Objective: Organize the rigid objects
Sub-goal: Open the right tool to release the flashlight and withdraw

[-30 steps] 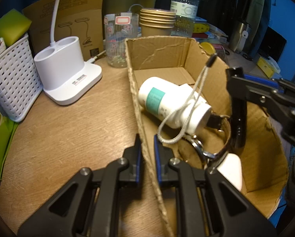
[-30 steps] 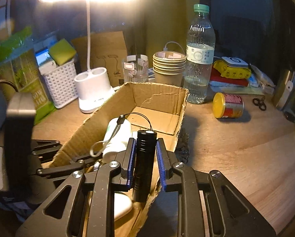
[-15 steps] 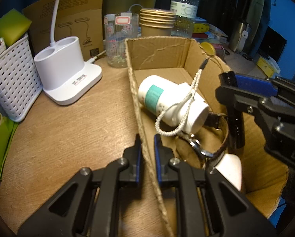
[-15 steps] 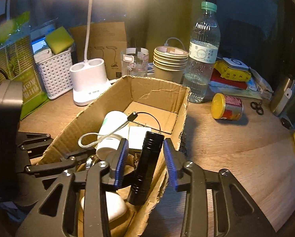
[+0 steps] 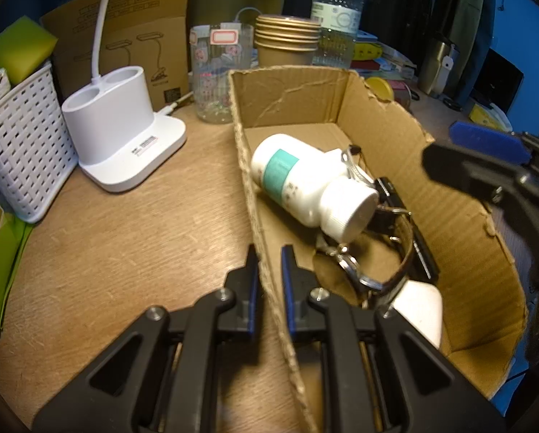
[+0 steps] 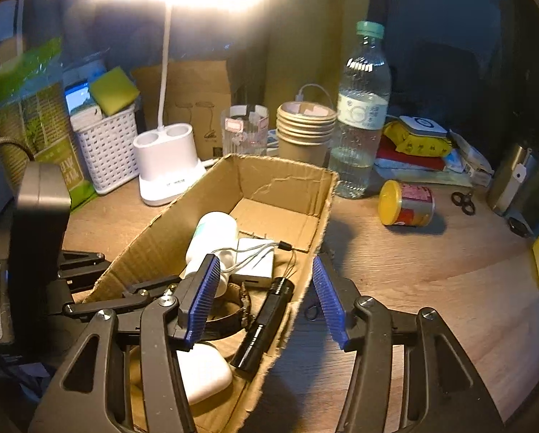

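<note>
now that the black flashlight (image 6: 265, 319) lies inside the cardboard box (image 6: 287, 180), it sits below the right gripper (image 6: 265, 299), between its spread jaws but touched by neither; those jaws have just been opening and nothing is pinched between them. the flashlight leans against the box wall under the right-hand jaw, its lanyard (image 6: 247, 256) trailing ahead of the jaws over a white power bank (image 6: 255, 263).

the left gripper (image 5: 269, 267) is clenched on the near side wall of the box, one pad outside and one inside, steadying it. just beyond its inner jaw lie a white pill bottle (image 5: 305, 184) on its side, a wristwatch (image 5: 374, 270) with a dark strap, and a white earbud case (image 5: 417, 306).

the flashlight looks like a stiff metal tube, smooth and likely to roll or slip, with some weight for its size; a hold across the middle of the barrel would suit it, never by the soft cord. still out on the table, ahead and to the right of the right jaws, is a yellow-lidded tin (image 6: 406, 204) lying on its side, probably light, rigid and apt to roll, best taken across its round body.
</note>
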A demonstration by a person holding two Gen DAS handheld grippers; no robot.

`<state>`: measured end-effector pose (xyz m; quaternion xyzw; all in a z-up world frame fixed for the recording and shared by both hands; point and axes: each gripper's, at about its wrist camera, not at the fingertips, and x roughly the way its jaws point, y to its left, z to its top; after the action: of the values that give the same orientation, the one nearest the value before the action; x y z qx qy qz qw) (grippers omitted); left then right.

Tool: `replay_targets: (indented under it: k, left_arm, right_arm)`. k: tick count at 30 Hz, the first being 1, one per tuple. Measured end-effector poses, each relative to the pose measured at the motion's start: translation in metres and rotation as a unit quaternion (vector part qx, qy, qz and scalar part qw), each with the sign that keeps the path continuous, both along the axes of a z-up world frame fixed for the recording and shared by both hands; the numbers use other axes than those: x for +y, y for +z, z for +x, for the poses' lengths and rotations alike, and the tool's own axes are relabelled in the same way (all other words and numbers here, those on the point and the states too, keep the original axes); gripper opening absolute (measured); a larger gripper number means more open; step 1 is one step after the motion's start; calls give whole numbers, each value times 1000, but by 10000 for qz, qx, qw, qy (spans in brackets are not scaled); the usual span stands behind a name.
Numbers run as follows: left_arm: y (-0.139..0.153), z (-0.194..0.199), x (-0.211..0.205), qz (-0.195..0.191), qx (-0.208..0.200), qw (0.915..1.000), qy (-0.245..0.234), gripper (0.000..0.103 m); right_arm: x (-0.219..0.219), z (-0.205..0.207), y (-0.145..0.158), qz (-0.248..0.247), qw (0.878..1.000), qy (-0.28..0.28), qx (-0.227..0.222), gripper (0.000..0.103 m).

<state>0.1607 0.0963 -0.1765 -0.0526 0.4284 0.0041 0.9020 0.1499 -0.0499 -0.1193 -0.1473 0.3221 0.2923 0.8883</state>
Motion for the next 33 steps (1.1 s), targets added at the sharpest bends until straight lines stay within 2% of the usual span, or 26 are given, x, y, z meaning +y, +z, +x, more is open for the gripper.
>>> replay_targets:
  k: [17, 26, 33]
  left_arm:
    - [0, 0, 0, -2, 0, 10000, 1, 12]
    - [0, 0, 0, -3, 1, 10000, 2, 12]
    - [0, -1, 2, -20, 4, 10000, 3, 12]
  right_arm:
    - [-43, 15, 13, 175, 9989, -439, -75, 56]
    - [-65, 42, -14, 229, 9970, -657, 330, 56]
    - [-69, 61, -36, 202, 9962, -489, 695, 56]
